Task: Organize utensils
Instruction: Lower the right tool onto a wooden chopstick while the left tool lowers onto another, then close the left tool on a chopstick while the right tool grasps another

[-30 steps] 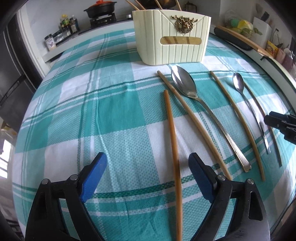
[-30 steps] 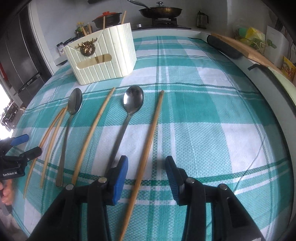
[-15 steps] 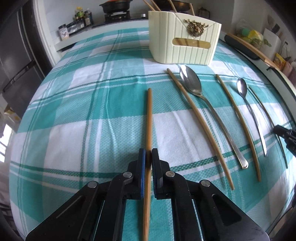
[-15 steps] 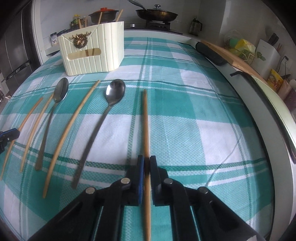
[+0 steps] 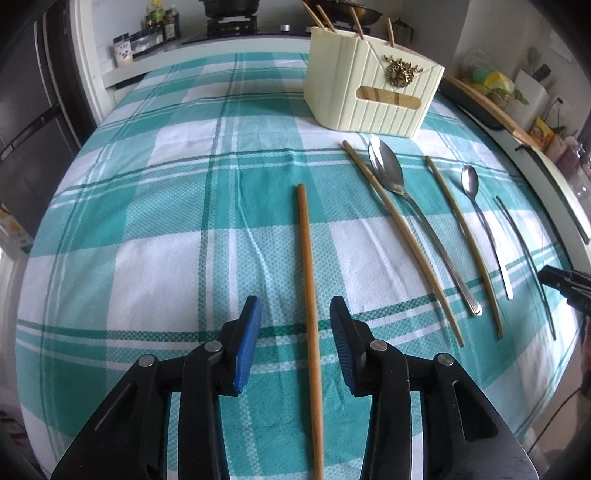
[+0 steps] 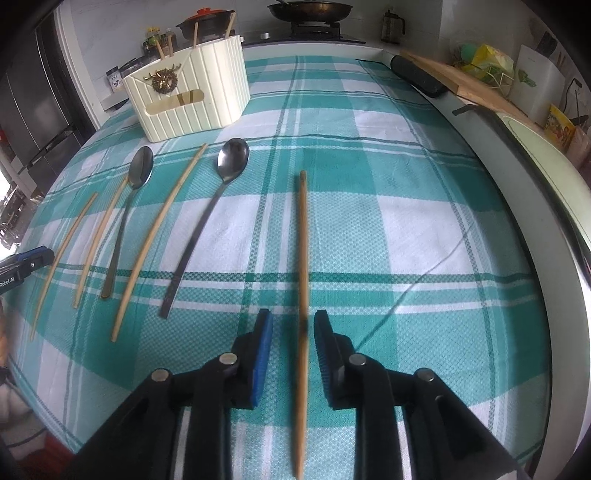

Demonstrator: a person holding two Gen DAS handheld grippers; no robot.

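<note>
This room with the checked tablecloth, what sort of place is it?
Most likely a home kitchen: a gas stove with a frying pan stands behind the table, seasoning bottles line the counter, and a cutlery holder sits on the tablecloth.

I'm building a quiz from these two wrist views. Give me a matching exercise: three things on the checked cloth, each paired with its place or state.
Things:
1. left gripper
2. cream utensil holder
3. large spoon

Places or states:
A. stands at the far end with chopsticks sticking out
B. open, fingers either side of a chopstick
C. lies flat, bowl toward the holder

Pairs: 1-B, 2-A, 3-C
</note>
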